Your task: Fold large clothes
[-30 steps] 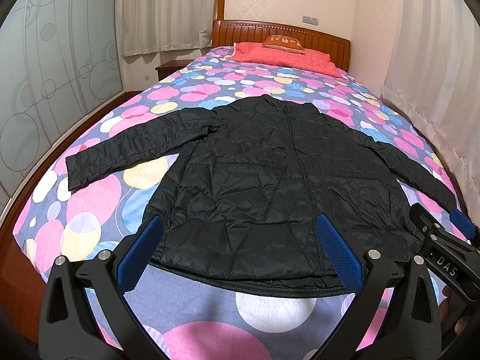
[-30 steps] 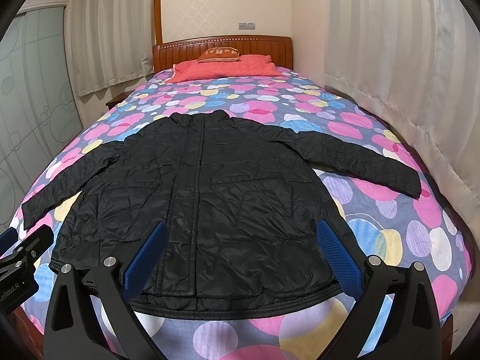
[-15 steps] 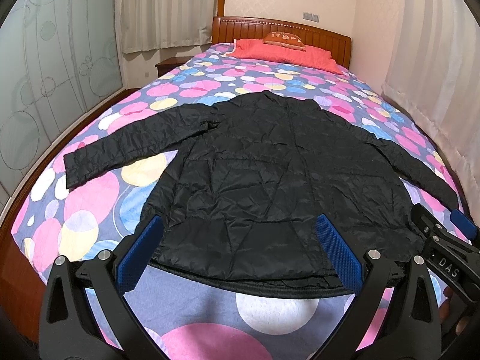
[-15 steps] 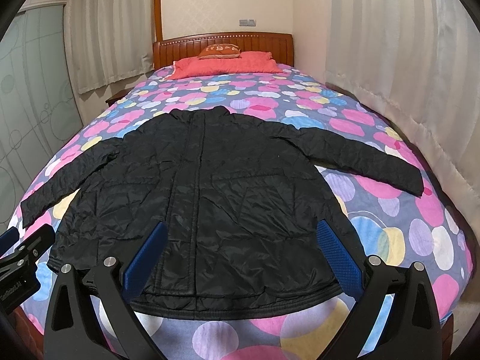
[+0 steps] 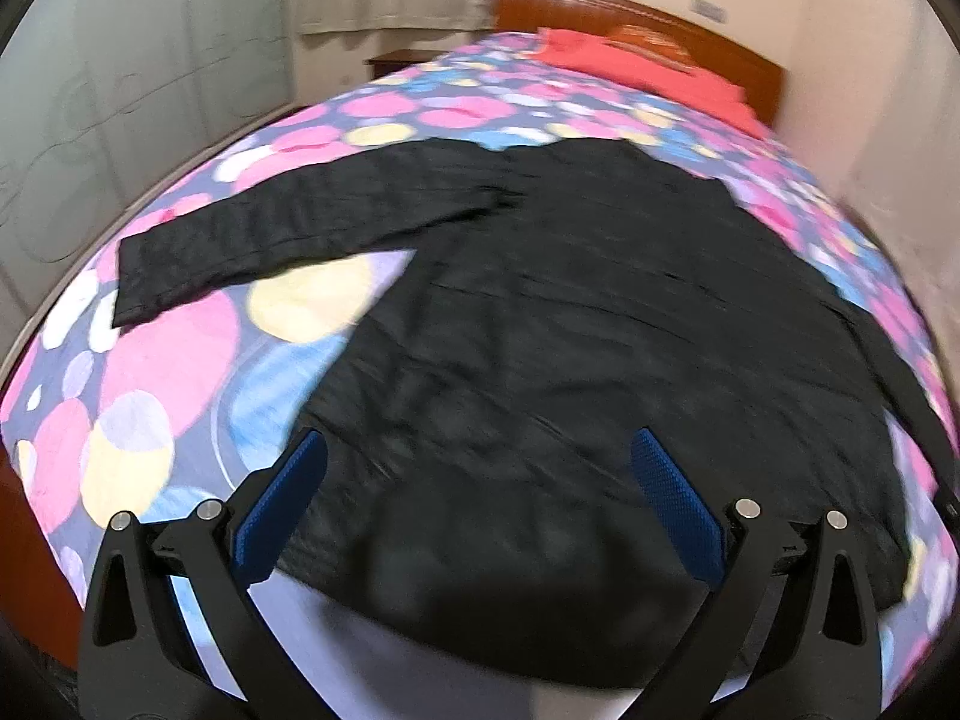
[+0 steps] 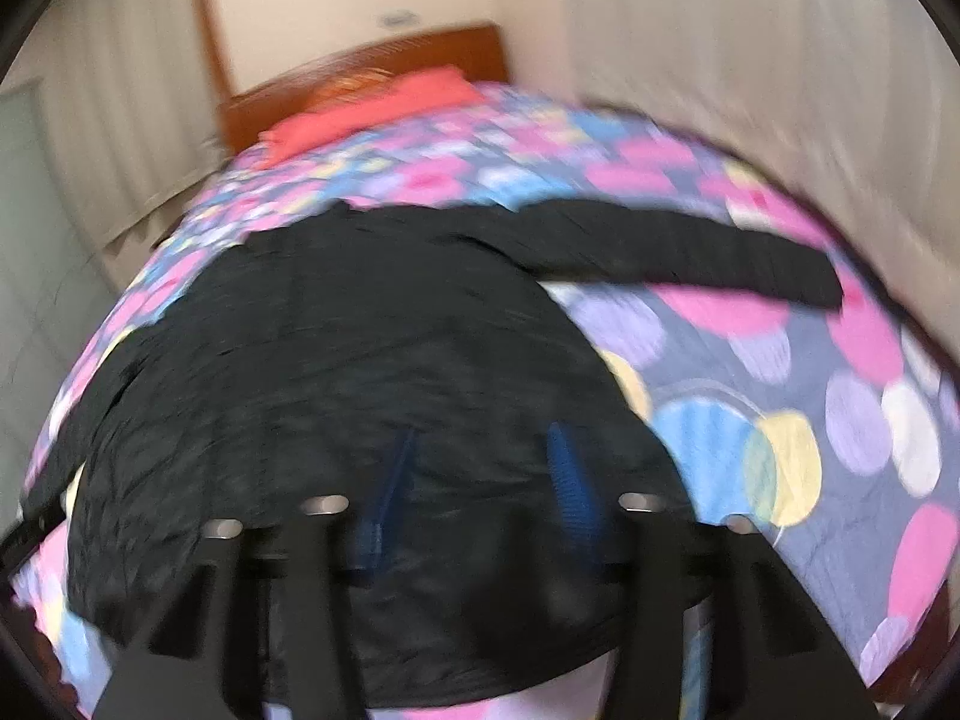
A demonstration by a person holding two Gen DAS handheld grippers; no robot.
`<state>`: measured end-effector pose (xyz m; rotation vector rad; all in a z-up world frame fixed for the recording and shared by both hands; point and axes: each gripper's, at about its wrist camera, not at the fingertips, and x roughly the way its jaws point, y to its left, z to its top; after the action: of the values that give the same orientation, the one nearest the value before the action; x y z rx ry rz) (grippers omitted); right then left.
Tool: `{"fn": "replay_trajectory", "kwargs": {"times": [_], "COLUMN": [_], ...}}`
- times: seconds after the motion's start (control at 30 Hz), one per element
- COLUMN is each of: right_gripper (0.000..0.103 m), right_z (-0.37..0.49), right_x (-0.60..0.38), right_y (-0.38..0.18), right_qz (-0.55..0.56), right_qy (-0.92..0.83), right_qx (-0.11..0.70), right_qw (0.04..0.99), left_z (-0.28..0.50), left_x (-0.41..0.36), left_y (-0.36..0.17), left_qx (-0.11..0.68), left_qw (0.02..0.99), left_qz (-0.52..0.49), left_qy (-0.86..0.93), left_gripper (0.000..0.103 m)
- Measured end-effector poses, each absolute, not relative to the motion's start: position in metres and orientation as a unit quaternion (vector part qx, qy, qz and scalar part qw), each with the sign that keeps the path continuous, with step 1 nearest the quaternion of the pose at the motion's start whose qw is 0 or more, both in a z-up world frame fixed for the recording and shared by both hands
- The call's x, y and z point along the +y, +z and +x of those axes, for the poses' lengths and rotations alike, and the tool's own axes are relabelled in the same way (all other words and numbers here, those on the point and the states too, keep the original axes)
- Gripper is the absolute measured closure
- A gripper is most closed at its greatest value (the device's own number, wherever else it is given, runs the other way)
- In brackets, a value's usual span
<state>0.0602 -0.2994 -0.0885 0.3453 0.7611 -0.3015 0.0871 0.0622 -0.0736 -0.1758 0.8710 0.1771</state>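
Observation:
A black quilted jacket [image 5: 570, 330] lies flat on the bed with both sleeves spread, front side up. Its left sleeve [image 5: 270, 240] stretches out to the left, and its right sleeve [image 6: 690, 252] to the right. My left gripper [image 5: 480, 444] hovers open and wide above the hem's left part, with nothing between its blue pads [image 5: 288, 498]. In a blurred view, my right gripper [image 6: 483, 438] hangs over the lower right of the jacket [image 6: 360, 330]. Its jaws are closing, with a gap left between them, and no cloth visibly pinched.
The bed [image 5: 150, 396] has a cover of pink, blue and yellow circles. A red pillow [image 5: 636, 66] and a wooden headboard [image 5: 630, 12] are at the far end. Frosted glass panels [image 5: 120, 90] stand on the left and curtains [image 6: 750, 72] on the right.
Both grippers have come down and closer to the jacket's hem, each view rolling a little. The right jaws have narrowed from wide open. The jacket has not moved.

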Motion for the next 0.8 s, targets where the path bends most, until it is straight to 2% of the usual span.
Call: {"fn": "replay_trajectory", "kwargs": {"times": [0.03,0.07,0.13,0.17,0.2,0.23,0.3,0.33,0.53,0.8], "right_gripper": [0.058,0.058,0.050,0.038,0.032,0.031,0.031,0.031,0.031,0.031], "right_z": [0.062,0.063,0.064,0.064,0.064,0.062,0.062,0.062,0.077,0.087], "right_x": [-0.320,-0.333,-0.373,-0.391,-0.401,-0.426,-0.459,-0.477,-0.548,-0.584], "right_y": [-0.094,-0.097,-0.105,-0.108,-0.110,-0.114,-0.121,-0.126,-0.156,-0.170], "right_qz": [0.198,0.214,0.253,0.271,0.285,0.315,0.357,0.381,0.475,0.495], "right_qy": [-0.150,-0.155,-0.178,-0.187,-0.194,-0.203,-0.217,-0.223,-0.247,-0.274], "right_qx": [0.367,0.364,0.352,0.345,0.338,0.321,0.304,0.294,0.242,0.178], "right_qw": [0.897,0.893,0.884,0.879,0.876,0.870,0.856,0.848,0.809,0.805], "left_z": [0.093,0.101,0.112,0.118,0.124,0.128,0.135,0.138,0.141,0.140], "left_x": [0.070,0.080,0.096,0.106,0.114,0.124,0.134,0.139,0.151,0.151], "left_y": [-0.078,-0.083,-0.090,-0.096,-0.101,-0.106,-0.112,-0.114,-0.128,-0.141], "left_qx": [0.423,0.428,0.438,0.446,0.453,0.458,0.458,0.458,0.464,0.465], "left_qw": [0.896,0.891,0.882,0.874,0.867,0.860,0.853,0.850,0.838,0.841], "left_qz": [-0.092,-0.104,-0.128,-0.145,-0.159,-0.177,-0.195,-0.203,-0.224,-0.195], "left_qy": [0.094,0.107,0.118,0.127,0.134,0.142,0.154,0.163,0.179,0.196], "left_gripper": [0.013,0.026,0.037,0.037,0.037,0.037,0.023,0.011,0.009,0.008]}}
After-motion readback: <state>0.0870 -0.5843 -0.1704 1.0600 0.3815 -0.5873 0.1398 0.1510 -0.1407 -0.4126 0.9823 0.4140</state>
